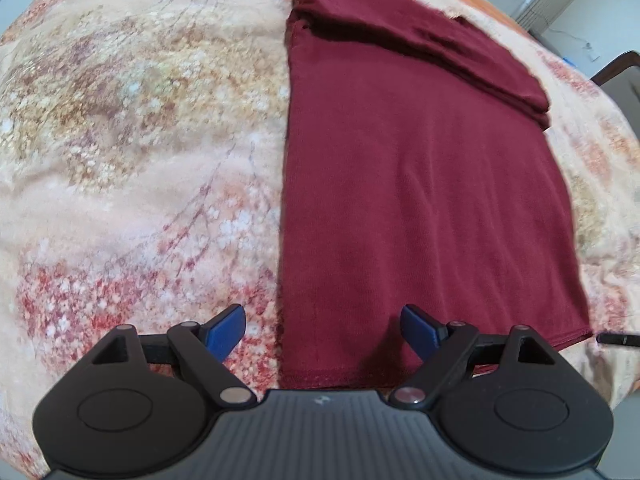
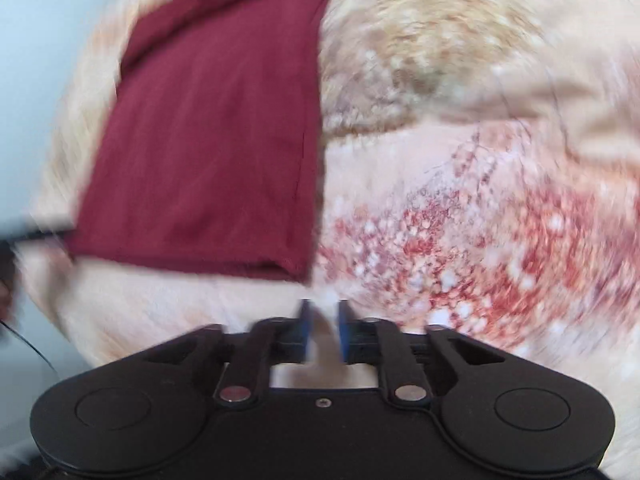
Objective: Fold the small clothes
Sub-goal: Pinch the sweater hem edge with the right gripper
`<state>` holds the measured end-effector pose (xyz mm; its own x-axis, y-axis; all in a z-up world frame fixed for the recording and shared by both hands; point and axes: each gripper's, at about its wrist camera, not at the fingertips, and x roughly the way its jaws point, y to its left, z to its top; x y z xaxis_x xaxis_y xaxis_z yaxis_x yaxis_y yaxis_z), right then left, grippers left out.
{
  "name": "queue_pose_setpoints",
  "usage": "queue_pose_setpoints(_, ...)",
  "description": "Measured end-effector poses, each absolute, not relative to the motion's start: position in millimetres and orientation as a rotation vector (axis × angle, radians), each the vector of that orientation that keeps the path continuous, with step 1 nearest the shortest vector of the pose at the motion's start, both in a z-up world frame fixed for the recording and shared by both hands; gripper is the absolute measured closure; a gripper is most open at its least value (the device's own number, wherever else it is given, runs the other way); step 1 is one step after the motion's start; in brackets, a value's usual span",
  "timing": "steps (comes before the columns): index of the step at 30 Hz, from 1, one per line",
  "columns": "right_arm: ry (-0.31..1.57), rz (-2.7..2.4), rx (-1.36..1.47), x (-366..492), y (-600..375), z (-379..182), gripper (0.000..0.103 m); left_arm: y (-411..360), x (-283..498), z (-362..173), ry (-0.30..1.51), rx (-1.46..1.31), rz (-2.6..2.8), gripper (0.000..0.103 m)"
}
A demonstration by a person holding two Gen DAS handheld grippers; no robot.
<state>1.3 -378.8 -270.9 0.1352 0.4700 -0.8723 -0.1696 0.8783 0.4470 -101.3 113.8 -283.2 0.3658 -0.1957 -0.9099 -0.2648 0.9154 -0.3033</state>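
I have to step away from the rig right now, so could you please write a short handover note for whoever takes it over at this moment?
Left gripper: jaws wide open, holding nothing, poised over the near left corner of the maroon garment.
Right gripper: jaws nearly closed with a narrow gap, holding nothing, just short of the garment's near right corner; this view is motion-blurred.
Garment: lies flat on the floral cloth, side edges straight, far end already folded over onto itself.
Done: apparently the sides and the far end folded.
Left: probably grip the near hem and fold it away to finish.
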Motion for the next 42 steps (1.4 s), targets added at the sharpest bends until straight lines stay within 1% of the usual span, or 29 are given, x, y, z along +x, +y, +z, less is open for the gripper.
queue_pose_setpoints(2,1.336,0.481,0.379,10,-387,-265,0.067,118,-102,-283,1.2,-0.479,0.011,0.015)
queue_pose_setpoints(7,1.397,0.513,0.437,44,-372,-286,0.067,119,-105,-291,1.239,-0.549,-0.064,0.02)
queue_pose_setpoints(9,1.432,0.508,0.446,50,-366,-297,0.067,118,-107,-295,1.252,-0.541,-0.064,0.02)
queue_pose_setpoints(12,1.464,0.5,0.506,50,-364,-313,0.067,123,-111,-299,1.263,-0.551,-0.052,0.024)
queue_pose_setpoints(16,1.484,0.464,0.605,47,-373,-322,0.067,139,-117,-305,1.251,-0.648,-0.038,0.03)
queue_pose_setpoints(18,1.493,0.441,0.676,46,-379,-328,0.066,148,-118,-311,1.248,-0.724,-0.032,0.03)
queue_pose_setpoints(21,1.504,0.413,0.783,45,-388,-336,0.061,162,-120,-324,1.226,-0.886,-0.023,0.03)
queue_pose_setpoints(22,1.507,0.408,0.814,45,-390,-338,0.057,166,-120,-329,1.223,-0.922,-0.02,0.03)
queue_pose_setpoints(23,1.509,0.407,0.838,44,-392,-340,0.053,167,-120,-332,1.223,-0.939,-0.018,0.031)
queue_pose_setpoints(24,1.509,0.406,0.846,44,-392,-341,0.053,167,-119,-334,1.225,-0.94,-0.017,0.032)
queue_pose_setpoints(25,1.51,0.41,0.83,45,-392,-340,0.053,167,-118,-335,1.233,-0.918,-0.019,0.038)
queue_pose_setpoints(27,1.512,0.438,0.736,48,-383,-335,0.057,163,-117,-331,1.247,-0.831,-0.024,0.057)
queue_pose_setpoints(28,1.515,0.444,0.671,49,-378,-332,0.072,160,-116,-329,1.254,-0.782,-0.023,0.072)
queue_pose_setpoints(29,1.521,0.441,0.614,50,-375,-330,0.093,160,-117,-327,1.252,-0.774,-0.026,0.076)
queue_pose_setpoints(32,1.524,0.428,0.624,50,-374,-327,0.094,160,-119,-321,1.235,-0.776,-0.047,0.09)
queue_pose_setpoints(33,1.521,0.43,0.626,50,-375,-324,0.094,156,-118,-318,1.233,-0.76,-0.054,0.091)
queue_pose_setpoints(34,1.519,0.436,0.64,51,-376,-322,0.093,155,-117,-316,1.233,-0.749,-0.058,0.091)
queue_pose_setpoints(35,1.516,0.439,0.659,51,-378,-320,0.083,155,-116,-315,1.235,-0.748,-0.061,0.091)
queue_pose_setpoints(36,1.508,0.428,0.686,51,-382,-318,0.077,156,-116,-315,1.237,-0.752,-0.062,0.091)
queue_pose_setpoints(37,1.489,0.413,0.709,50,-390,-317,0.058,156,-116,-316,1.241,-0.762,-0.063,0.09)
queue_pose_setpoints(38,1.468,0.396,0.715,51,-395,-314,0.046,159,-115,-318,1.251,-0.773,-0.061,0.085)
queue_pose_setpoints(41,1.468,0.391,0.749,52,-400,-318,0.045,164,-114,-324,1.269,-0.793,-0.055,0.075)
queue_pose_setpoints(42,1.479,0.398,0.735,52,-397,-322,0.045,163,-112,-325,1.274,-0.797,-0.057,0.075)
